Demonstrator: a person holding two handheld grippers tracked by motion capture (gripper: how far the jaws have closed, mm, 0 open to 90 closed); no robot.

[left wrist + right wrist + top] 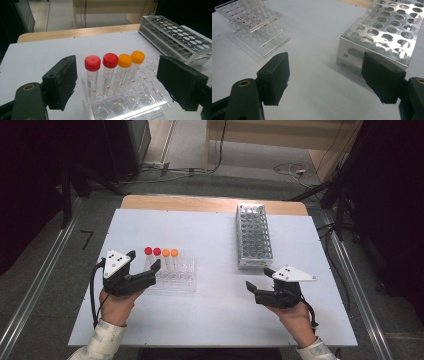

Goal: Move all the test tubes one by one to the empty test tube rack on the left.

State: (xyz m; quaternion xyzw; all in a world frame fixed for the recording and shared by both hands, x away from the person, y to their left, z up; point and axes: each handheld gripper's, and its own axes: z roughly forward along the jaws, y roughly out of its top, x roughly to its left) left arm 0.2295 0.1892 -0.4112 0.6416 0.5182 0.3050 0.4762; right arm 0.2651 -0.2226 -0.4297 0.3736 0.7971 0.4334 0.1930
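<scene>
Two grippers poised over a white table (pixel 210 320), jaws spread, gripping nothing
A metal rack (pixel 254 236) lies far right, just beyond the right gripper (pixel 260 279); the clear rack (pixel 177 275) sits just ahead of the left gripper (pixel 145 261), holding two red-capped tubes (pixel 152 252) and two orange-capped tubes (pixel 170 253) upright in its back row

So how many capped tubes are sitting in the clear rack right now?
4, standing in one row along the clear rack: two red-capped tubes at the left gripper's side, then two orange-capped tubes beside them. None seem hidden.
</scene>
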